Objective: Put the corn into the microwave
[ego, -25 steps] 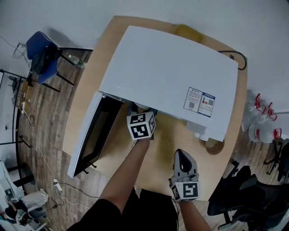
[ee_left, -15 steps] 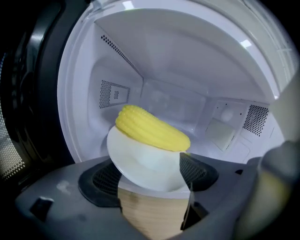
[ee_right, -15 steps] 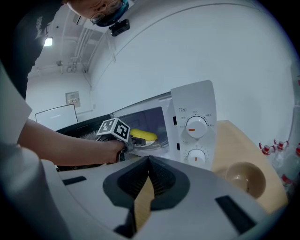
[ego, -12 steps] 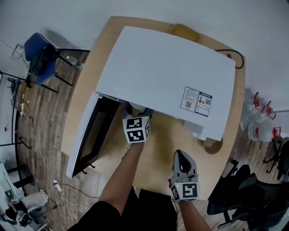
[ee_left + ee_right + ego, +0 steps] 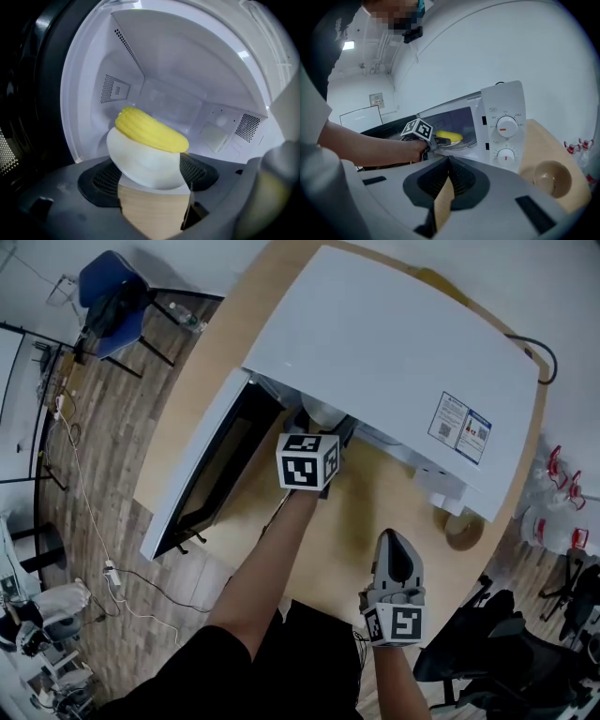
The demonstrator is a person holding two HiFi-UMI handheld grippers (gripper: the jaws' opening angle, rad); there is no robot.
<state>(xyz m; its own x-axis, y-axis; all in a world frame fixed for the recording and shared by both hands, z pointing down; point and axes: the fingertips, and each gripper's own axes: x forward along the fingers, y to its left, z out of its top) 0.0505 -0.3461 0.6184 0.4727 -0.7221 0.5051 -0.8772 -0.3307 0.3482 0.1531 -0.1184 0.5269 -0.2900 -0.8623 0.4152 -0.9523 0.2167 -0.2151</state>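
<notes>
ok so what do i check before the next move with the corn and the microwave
1. Door of the microwave open: ok.
2. Corn lying on the white bowl: ok.
3. Left gripper holding the bowl, jaws against both its sides: ok.
4. Bowl set down on the microwave floor: cannot tell; it sits at the opening, with the table visible below it.
5. Right gripper shut, empty, over the table, clear of the door: ok.
</notes>
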